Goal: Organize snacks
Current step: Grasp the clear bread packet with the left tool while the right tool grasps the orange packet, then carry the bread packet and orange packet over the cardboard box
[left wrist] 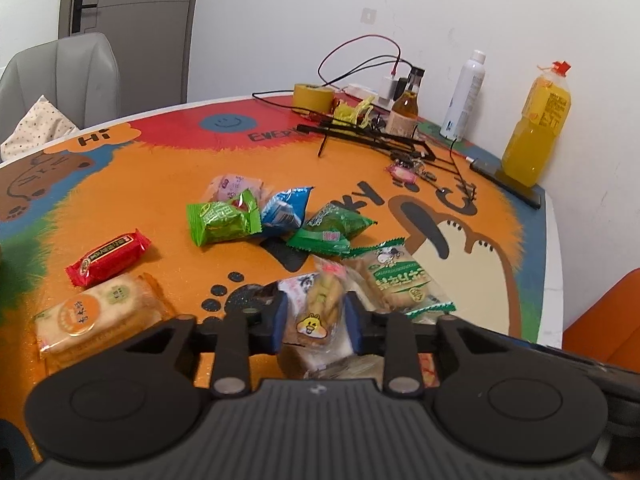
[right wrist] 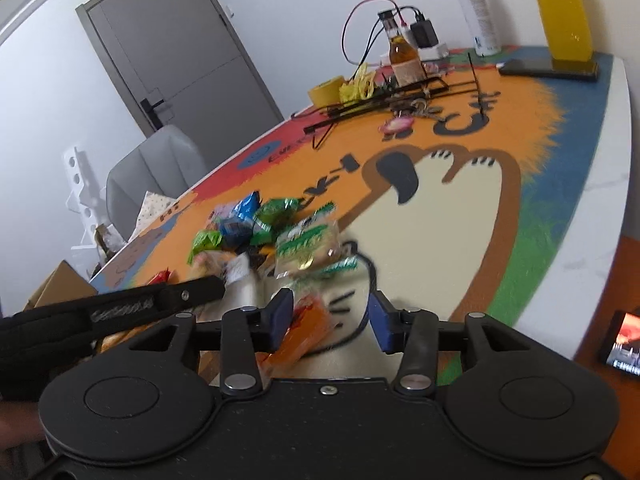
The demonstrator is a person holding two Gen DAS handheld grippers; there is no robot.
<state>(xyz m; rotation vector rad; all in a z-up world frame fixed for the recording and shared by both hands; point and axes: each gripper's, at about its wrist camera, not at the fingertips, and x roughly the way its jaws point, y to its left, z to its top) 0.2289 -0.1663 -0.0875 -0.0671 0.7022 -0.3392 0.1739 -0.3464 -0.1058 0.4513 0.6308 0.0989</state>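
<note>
Right now I am working over the table [left wrist: 536, 280], where most snacks are lying in a loose pile [left wrist: 280, 220] toward its middle. My left gripper [left wrist: 315, 322] is clenching a clear snack packet [left wrist: 316, 312] near the near edge, its long axis running away from me between the pads. My right gripper [right wrist: 330, 314] is standing released, an orange packet [right wrist: 304, 332] lying loose against its left pad, nearer than the pile.

Snack packets [left wrist: 256, 216] lie mid-table [left wrist: 552, 240]; bottles [left wrist: 536, 128] stand behind them by the wall.
</note>
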